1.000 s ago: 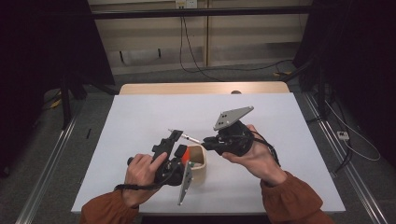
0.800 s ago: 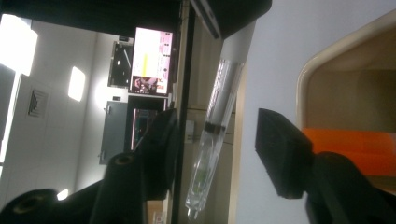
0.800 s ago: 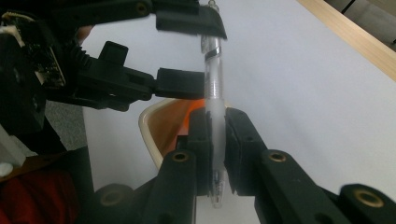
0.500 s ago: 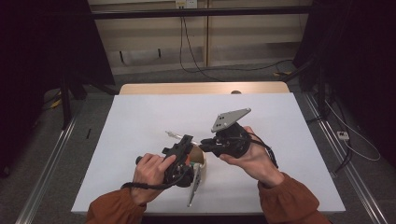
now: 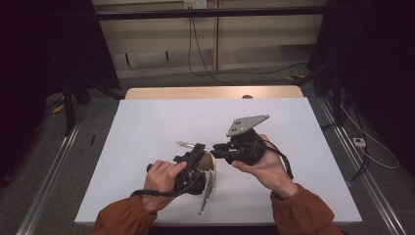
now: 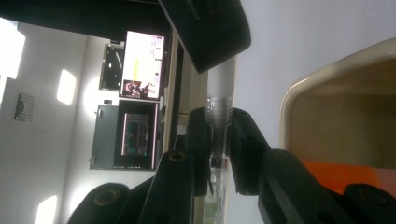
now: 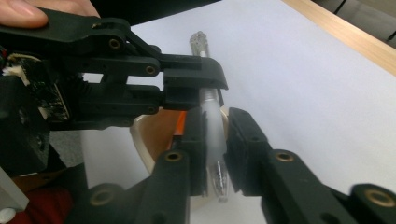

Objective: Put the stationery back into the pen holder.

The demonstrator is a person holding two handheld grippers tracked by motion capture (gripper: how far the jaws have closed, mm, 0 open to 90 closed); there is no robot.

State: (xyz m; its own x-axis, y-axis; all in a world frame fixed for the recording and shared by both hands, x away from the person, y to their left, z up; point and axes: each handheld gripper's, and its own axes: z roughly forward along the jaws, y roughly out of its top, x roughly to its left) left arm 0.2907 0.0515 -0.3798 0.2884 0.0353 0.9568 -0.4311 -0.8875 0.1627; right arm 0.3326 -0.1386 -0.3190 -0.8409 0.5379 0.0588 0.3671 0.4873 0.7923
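Observation:
A clear pen (image 6: 218, 123) with a frosted white cap (image 7: 212, 122) is held level over a cream cup (image 5: 212, 160). My left gripper (image 5: 199, 149) is shut on the clear barrel (image 7: 198, 43), close to the ribbed collar. From the other side, my right gripper (image 5: 219, 148) is shut on the frosted cap. The two sets of jaws sit almost against each other on the pen. An orange item (image 6: 345, 175) lies inside the cup (image 7: 140, 136).
The white table (image 5: 147, 127) has a wooden far edge (image 5: 210, 92). Grey three-cornered plates ride on the right gripper (image 5: 247, 125) and hang below the left one (image 5: 207, 192). A cable (image 5: 281, 156) trails over the right hand.
The left hand has carried the pen to the right, up to the right gripper. The right jaws now clamp the pen's cap end above the cup.

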